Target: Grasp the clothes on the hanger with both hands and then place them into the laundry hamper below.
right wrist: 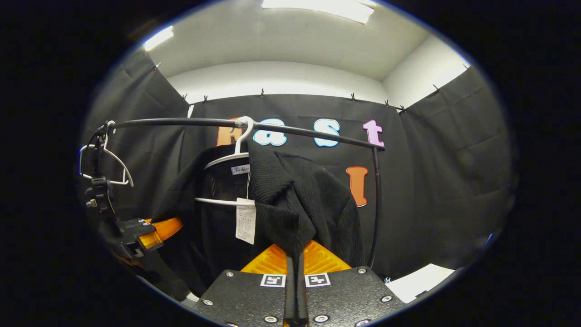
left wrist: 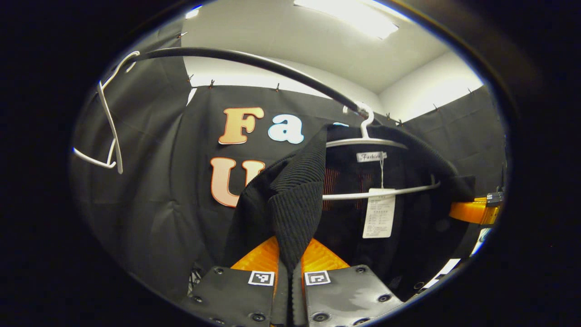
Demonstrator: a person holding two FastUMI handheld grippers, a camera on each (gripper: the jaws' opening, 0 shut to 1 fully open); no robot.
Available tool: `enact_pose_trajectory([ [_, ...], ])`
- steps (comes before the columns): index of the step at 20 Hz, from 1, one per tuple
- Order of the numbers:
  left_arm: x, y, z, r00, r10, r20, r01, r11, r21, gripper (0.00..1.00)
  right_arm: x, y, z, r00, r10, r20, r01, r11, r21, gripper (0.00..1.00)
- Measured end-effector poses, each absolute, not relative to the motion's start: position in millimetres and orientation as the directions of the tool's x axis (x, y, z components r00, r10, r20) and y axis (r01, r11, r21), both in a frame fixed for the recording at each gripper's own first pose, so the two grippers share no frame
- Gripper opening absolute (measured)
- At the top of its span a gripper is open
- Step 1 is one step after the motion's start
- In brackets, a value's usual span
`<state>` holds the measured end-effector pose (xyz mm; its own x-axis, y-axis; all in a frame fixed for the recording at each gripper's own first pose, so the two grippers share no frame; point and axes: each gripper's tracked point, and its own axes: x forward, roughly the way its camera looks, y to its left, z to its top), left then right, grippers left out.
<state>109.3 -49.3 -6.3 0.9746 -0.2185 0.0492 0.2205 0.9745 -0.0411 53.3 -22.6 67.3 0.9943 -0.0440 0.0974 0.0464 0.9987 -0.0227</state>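
Left gripper (left wrist: 289,254): nearest in the left gripper view; its two orange fingers are pressed together on a ribbed fold of the black knit garment (left wrist: 295,204), the cloth pinched between them.
Right gripper (right wrist: 295,254): nearest in the right gripper view; its fingers are closed tight on another edge of the same garment (right wrist: 295,204), the cloth running down into the narrow slit between them.
Other gripper seen farther off: the left one shows at the left of the right gripper view, orange finger against the cloth.
Garment position: draped on a white hanger (right wrist: 227,181) on the rail, its long axis hanging downward; the gripped edges are drawn toward the cameras.
Garment count: one black knit piece, with one paper tag (right wrist: 245,223) dangling from the collar.
Hangers: two, one carrying the garment, one bare white hanger (left wrist: 111,131) farther along.
Rail (right wrist: 190,122): one dark bar, running across under the ceiling, with an upright post at its right end.
Far: black cloth wall, white ceiling with lights.
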Motion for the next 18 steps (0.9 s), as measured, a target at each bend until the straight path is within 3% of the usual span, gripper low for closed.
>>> enact_pose_trajectory([
  [4,118.4,-28.4,13.6,0.991,-0.111,0.069,0.111,0.994,-0.002,0.11,50.8,-32.6,92.8,0.989,-0.05,0.142,0.06,0.996,-0.069,0.01],
  [9,132.5,-9.7,84.0,0.964,-0.062,0.257,0.032,0.992,0.119,0.1,46.6,-61.5,144.0,0.967,-0.109,0.229,0.131,0.988,-0.086,0.01],
  [18,188.0,3.7,121.8,0.96,-0.049,0.276,0.037,0.998,0.047,0.11,86.0,-122.0,200.3,0.945,-0.152,0.291,0.215,0.957,-0.196,0.0],
])
